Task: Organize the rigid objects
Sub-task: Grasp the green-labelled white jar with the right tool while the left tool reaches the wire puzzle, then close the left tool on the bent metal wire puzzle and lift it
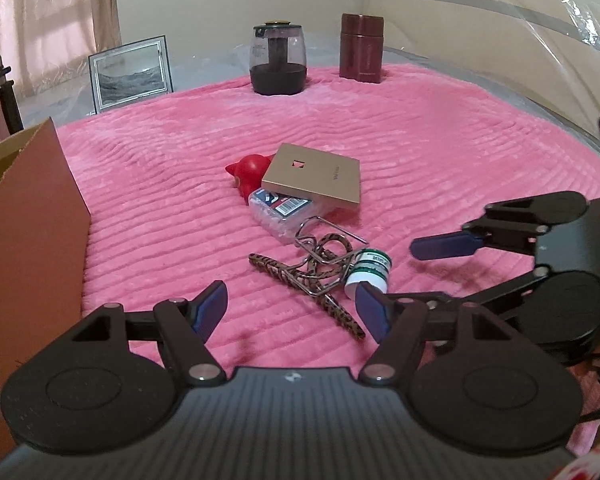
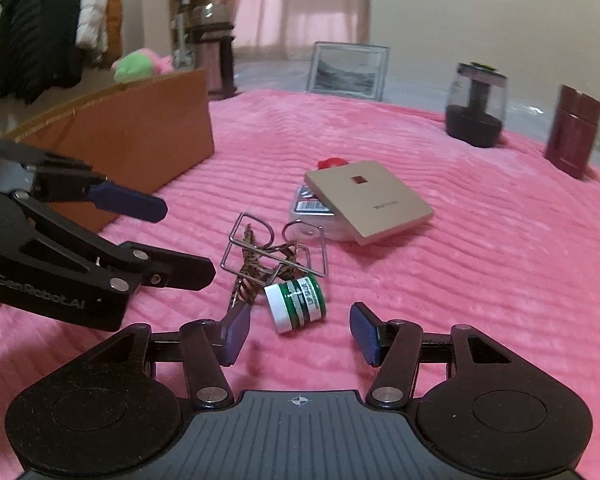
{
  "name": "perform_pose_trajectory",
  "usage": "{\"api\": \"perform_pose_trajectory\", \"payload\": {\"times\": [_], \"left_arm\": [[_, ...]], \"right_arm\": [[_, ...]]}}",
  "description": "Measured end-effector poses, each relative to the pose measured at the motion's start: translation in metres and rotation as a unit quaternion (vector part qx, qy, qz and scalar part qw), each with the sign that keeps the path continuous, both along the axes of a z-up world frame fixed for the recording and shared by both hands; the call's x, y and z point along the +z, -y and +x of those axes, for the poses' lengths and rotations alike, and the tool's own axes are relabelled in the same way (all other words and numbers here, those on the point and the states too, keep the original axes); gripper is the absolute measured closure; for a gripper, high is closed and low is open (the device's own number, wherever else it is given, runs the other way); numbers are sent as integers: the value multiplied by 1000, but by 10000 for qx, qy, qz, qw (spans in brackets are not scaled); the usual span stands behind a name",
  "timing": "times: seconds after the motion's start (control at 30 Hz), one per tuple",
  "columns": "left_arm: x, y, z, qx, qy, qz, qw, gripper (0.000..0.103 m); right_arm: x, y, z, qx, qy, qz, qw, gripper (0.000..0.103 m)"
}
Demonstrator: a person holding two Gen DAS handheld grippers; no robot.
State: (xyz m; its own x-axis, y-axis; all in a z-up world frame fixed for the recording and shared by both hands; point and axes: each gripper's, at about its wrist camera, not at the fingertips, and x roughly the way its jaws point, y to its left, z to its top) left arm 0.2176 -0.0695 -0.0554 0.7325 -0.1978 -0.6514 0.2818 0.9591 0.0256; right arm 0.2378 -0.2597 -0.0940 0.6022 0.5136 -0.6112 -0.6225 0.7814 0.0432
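Clutter of small rigid items lies at the centre of both wrist views on a pink ribbed blanket (image 1: pixel 440 148). Right gripper (image 2: pixel 300 330) stands with jaws moderately apart and empty, framing a small green-and-white bottle (image 2: pixel 296 304) lying on its side at lower centre of its view; the pads do not touch it. Left gripper (image 1: pixel 290 312) likewise stands apart and empty, low in its frame, just short of a leopard-patterned pen (image 1: pixel 304 290) tangled with a wire puzzle (image 1: pixel 326 254). Beyond these, a clear plastic case (image 1: pixel 278 212) is partly covered by a flat gold box (image 1: pixel 316 176), with a red toy (image 1: pixel 250 172) touching the box's upper-left side. A cardboard box (image 1: pixel 32 240) at the left edge is the likely destination. Assessment: the bottle appears light, hard and smooth, liable to roll on the soft pile; best taken across its cylindrical body, square to its axis. The wire puzzle is thin, stiff and snag-prone, and may drag the pen with it. The gold box looks light but wide; grip an edge.
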Motion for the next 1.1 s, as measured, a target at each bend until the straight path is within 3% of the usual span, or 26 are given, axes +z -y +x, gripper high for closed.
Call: {"api": "perform_pose_trajectory", "payload": {"times": [0.2,0.67,0.73,0.8,0.97,1.03,1.1], "left_arm": [[-4,-2,7,-48,-16,2,10000,37],[-17,29,29,-627,202,501,9966,38],[-19,32,34,-711,213,545,9958,45],[-21,34,36,-750,222,599,9951,60],[-20,36,36,-817,246,536,9949,75],[-16,39,31,-849,307,460,9948,99],[-14,40,25,-829,327,392,9952,103]], "right_arm": [[-13,-12,14,294,77,-307,9991,71],[-4,31,-10,-465,14,-91,9989,74],[-3,34,-14,-540,-3,-62,9985,74],[-2,36,-17,-556,-6,-60,9984,74],[0,39,-21,-627,-43,-10,9980,74],[1,40,-22,-662,-56,-2,9978,74],[1,41,-25,-682,-62,-10,9977,74]]}}
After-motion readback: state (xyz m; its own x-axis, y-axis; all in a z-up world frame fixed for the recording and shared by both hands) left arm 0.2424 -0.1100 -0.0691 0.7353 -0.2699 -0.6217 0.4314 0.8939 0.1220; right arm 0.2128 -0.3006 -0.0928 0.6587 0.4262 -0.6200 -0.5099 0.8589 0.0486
